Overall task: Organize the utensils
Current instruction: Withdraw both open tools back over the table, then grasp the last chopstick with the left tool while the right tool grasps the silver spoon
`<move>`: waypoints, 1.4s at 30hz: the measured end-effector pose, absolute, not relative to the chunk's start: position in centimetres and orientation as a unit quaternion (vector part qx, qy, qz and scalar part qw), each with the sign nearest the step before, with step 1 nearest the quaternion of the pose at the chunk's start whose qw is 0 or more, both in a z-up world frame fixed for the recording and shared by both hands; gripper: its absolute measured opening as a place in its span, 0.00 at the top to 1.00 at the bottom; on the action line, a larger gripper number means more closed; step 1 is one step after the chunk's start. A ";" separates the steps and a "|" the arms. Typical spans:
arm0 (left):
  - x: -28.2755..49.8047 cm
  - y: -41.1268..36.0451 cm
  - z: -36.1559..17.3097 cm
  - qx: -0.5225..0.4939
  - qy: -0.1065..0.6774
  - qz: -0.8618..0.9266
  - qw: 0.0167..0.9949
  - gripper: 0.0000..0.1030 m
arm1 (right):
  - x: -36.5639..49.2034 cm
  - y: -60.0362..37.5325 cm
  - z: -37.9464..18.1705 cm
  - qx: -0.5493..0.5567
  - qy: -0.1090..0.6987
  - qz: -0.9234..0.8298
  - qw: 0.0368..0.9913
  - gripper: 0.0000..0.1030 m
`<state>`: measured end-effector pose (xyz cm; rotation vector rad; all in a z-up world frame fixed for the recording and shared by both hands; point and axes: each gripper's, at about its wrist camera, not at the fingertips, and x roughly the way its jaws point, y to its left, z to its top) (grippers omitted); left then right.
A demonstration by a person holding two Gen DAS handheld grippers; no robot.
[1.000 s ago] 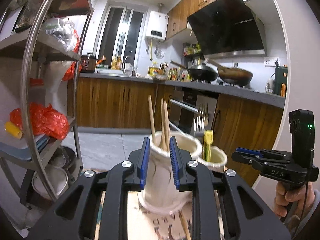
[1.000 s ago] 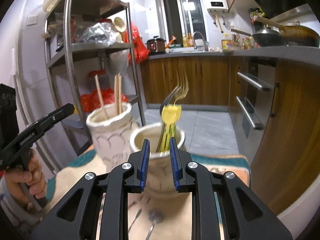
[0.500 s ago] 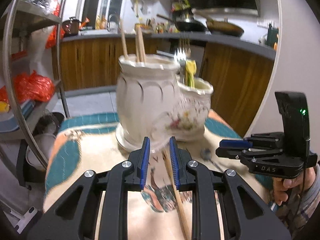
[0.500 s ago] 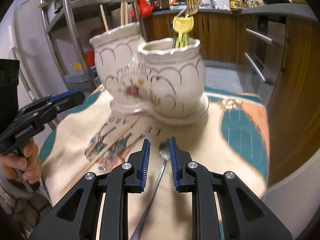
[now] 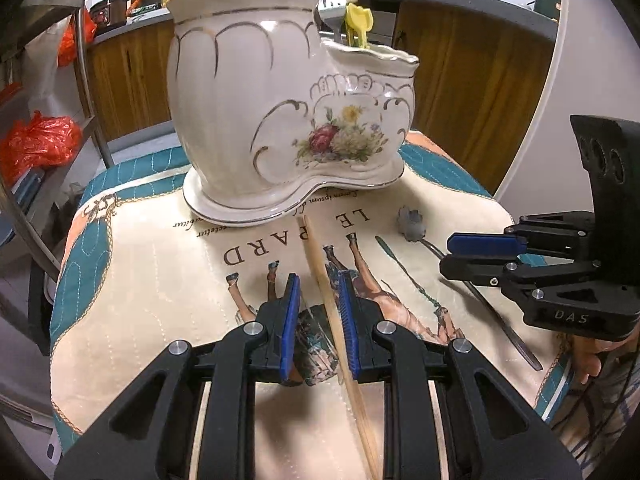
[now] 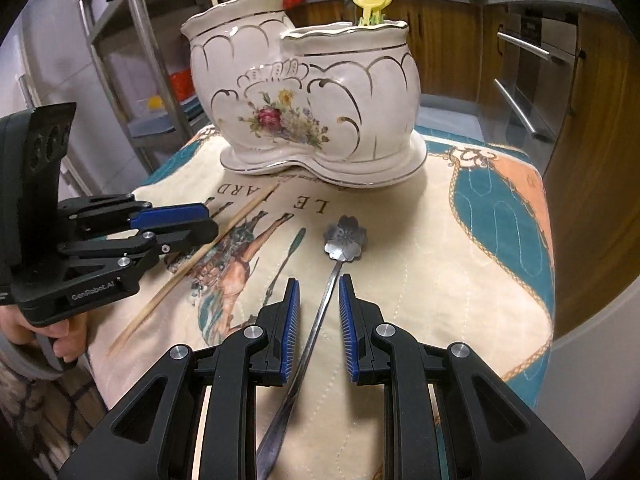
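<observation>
A white double ceramic utensil holder (image 5: 280,120) with a flower print stands at the far side of the cloth; it also shows in the right wrist view (image 6: 312,112). Its taller pot holds chopsticks, its lower pot forks and a yellow utensil (image 5: 358,24). A single wooden chopstick (image 5: 332,312) lies on the cloth between the fingers of my open left gripper (image 5: 318,292). A metal spoon with a flower-shaped bowl (image 6: 344,238) lies between the fingers of my open right gripper (image 6: 318,296). Neither gripper holds anything.
A printed quilted cloth (image 6: 460,260) covers the small table. A metal shelf rack (image 5: 40,120) with orange bags stands to the left. Wooden kitchen cabinets (image 5: 480,80) and an oven (image 6: 532,80) lie behind.
Both grippers have dropped from the holder's rim level down to the cloth. The left now straddles the chopstick and the right straddles the spoon's handle.
</observation>
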<state>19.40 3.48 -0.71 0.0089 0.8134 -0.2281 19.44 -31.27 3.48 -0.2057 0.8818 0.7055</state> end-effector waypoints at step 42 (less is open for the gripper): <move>18.8 2.4 -0.7 0.088 0.467 -0.101 0.874 0.94 | 20.0 -29.4 4.2 -0.261 0.527 0.334 0.736 0.95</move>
